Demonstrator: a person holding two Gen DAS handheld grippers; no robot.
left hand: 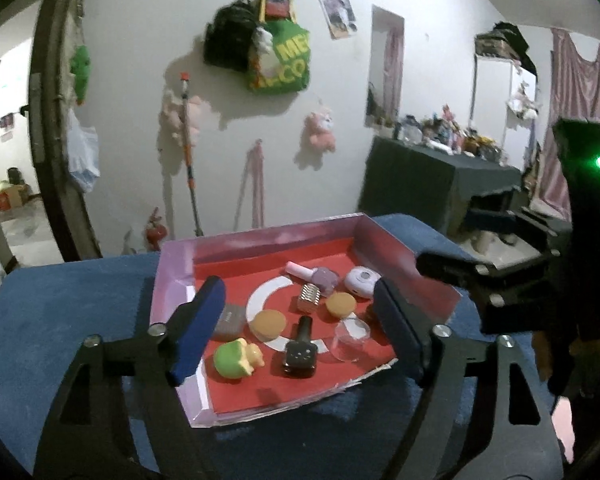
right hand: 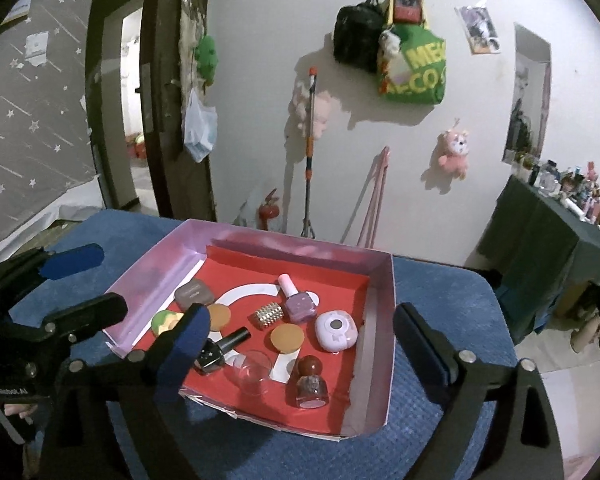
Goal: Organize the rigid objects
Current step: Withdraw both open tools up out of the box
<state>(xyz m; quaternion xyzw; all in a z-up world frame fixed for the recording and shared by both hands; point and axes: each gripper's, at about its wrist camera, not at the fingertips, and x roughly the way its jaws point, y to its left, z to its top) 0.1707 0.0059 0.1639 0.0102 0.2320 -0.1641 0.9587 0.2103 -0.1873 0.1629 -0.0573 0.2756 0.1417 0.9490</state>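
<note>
Both grippers are held spread with nothing between the pads: the left gripper (left hand: 300, 328) and the right gripper (right hand: 300, 344) are poised above the near edge of a red-lined tray (right hand: 380, 280) on a blue cloth (right hand: 440, 320). Inside the tray are seen a purple nail-polish bottle (right hand: 298, 300), a black bottle (right hand: 220, 350) lying down, a clear cup (right hand: 254, 372) on its side, two orange discs (left hand: 266, 322), a lilac case (right hand: 336, 332) and a green-and-yellow toy (left hand: 236, 356).

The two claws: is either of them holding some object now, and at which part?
Nothing is held. The left claw and right claw are both open and empty above the tray.
</note>
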